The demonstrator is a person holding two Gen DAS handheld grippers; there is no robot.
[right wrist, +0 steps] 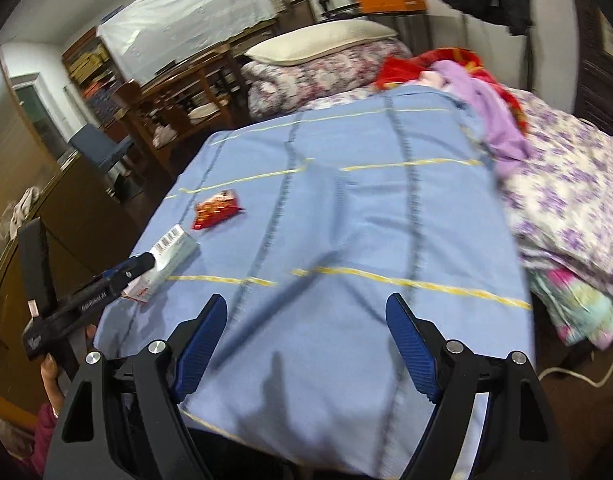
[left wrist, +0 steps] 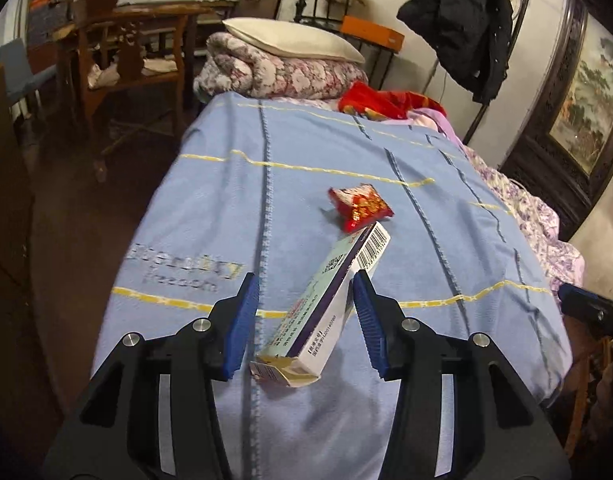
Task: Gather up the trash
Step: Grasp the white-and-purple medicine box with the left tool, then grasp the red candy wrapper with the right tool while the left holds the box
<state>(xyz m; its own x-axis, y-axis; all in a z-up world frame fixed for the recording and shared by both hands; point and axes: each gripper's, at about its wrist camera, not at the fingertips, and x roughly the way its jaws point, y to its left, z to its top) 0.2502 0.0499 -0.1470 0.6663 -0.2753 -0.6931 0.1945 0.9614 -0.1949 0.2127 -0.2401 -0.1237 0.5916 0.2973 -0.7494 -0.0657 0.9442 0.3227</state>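
Blue-padded black fingers of the left tool (left wrist: 305,276) stand partly closed around a long white and pale-green cardboard box with a barcode (left wrist: 326,300). The box lies slantwise in the gap, one pad against its side and its torn near end against the other pad, so it looks clamped. From the right wrist view its near end seems raised slightly off the bed. Just beyond the box's far end lies a crumpled red foil snack wrapper (left wrist: 360,206), resting loose on the light-blue bedsheet with yellow and dark stripes (left wrist: 210,208) and touched by neither tool. The right tool (right wrist: 307,297) hangs over bare sheet with its fingers spread wide and nothing between them, the wrapper ahead and to its left. No bin or bag shows in either view, so I judge the task to be at an early stage: one piece is in hand, the wrapper is not yet picked up, and both have yet to be dropped off.
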